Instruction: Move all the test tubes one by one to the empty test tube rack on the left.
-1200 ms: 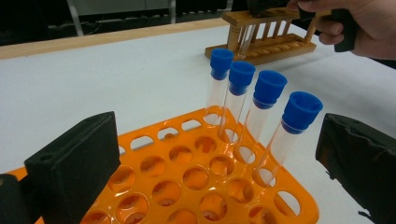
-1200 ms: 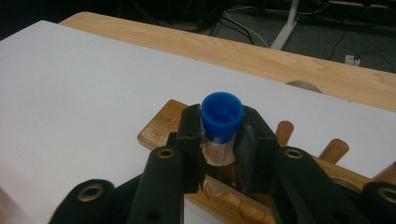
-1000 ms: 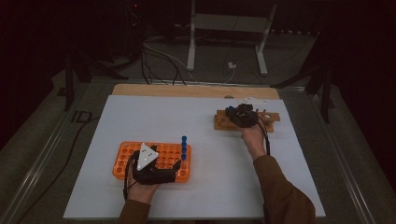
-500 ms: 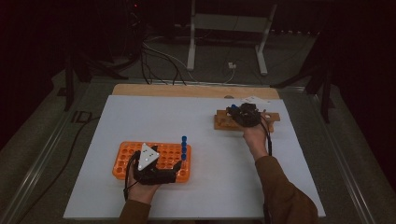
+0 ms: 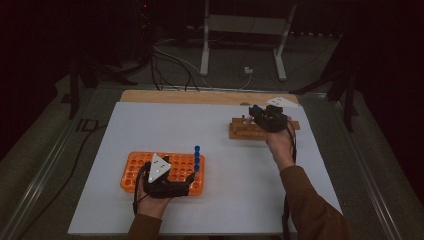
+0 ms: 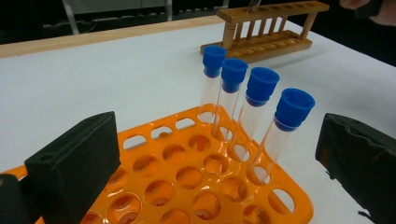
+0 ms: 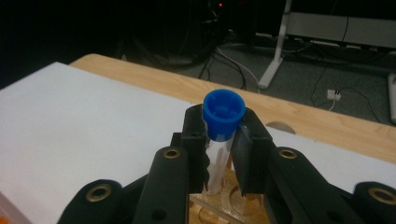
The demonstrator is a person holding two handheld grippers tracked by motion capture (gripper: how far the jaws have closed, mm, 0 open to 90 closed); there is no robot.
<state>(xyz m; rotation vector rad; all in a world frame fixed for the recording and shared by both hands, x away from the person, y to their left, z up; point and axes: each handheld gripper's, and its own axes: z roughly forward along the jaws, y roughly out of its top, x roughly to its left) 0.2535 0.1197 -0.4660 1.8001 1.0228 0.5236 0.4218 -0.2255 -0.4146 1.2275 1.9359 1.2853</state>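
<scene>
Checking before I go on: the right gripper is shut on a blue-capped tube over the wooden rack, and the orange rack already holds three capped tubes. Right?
Not quite: the orange rack holds four capped tubes, not three, as the left gripper view shows. The rest stands: the right gripper is shut on a blue-capped tube over the wooden rack.

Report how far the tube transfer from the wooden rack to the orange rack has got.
Done: four blue-capped tubes stand in a row in the orange rack. In hand: the right gripper is shut on a fifth capped tube just above the wooden rack. The left gripper is open over the orange rack. Left: carry that tube across and seat it in a free hole; whether more tubes wait in the wooden rack is unclear.
</scene>
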